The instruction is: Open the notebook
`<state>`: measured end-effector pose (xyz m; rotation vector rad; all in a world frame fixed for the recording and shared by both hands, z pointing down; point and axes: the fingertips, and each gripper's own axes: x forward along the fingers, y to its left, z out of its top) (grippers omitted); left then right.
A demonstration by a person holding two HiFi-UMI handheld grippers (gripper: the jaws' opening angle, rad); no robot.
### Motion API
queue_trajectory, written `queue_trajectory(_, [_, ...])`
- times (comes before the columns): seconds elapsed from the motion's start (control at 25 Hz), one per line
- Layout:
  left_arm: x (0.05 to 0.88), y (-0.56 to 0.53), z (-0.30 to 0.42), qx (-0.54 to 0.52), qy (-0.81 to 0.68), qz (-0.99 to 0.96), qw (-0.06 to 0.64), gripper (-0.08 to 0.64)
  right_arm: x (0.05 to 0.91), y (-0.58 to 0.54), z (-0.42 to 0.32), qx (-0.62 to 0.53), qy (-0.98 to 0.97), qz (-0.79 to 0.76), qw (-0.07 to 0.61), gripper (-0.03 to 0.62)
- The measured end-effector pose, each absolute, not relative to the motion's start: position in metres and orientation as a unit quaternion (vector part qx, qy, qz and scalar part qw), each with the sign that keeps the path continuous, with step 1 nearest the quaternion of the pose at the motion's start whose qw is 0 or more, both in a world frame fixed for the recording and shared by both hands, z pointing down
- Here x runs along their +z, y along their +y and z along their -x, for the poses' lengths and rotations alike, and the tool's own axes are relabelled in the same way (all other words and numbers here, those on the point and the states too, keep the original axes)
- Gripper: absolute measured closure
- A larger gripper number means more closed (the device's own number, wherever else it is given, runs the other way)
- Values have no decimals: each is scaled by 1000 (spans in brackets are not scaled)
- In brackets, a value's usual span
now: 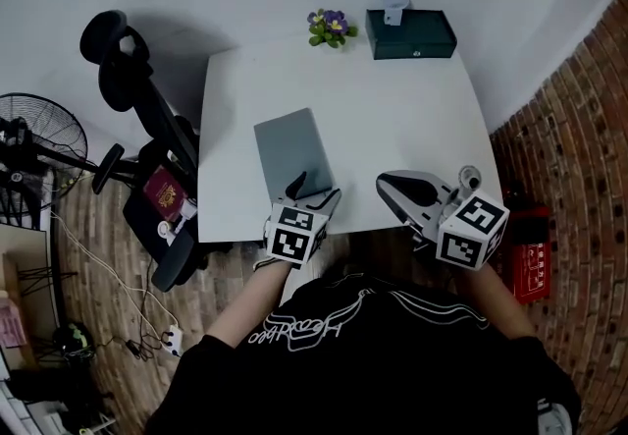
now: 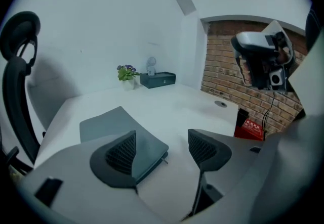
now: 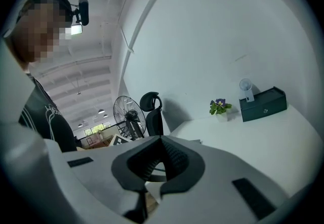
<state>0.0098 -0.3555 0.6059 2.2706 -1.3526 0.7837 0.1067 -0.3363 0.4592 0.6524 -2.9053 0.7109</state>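
A closed grey notebook lies on the white table, left of the middle and near the front edge. My left gripper is at the notebook's near end, open. In the left gripper view its left finger overlaps the notebook's near corner, while the right finger is over bare table; nothing is held between them. My right gripper hovers at the table's front edge, to the right of the notebook and apart from it. In the right gripper view its jaws are shut on nothing.
A dark green box with a small white object on top and a potted purple flower stand at the table's far edge. An office chair and a fan are on the left. A red item sits by the brick wall.
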Motion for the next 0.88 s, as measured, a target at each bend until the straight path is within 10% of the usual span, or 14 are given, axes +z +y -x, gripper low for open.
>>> queue_trajectory(0.88, [663, -383, -5, 357, -494, -778, 153, 238, 481, -348, -133, 262, -933, -235, 71, 591])
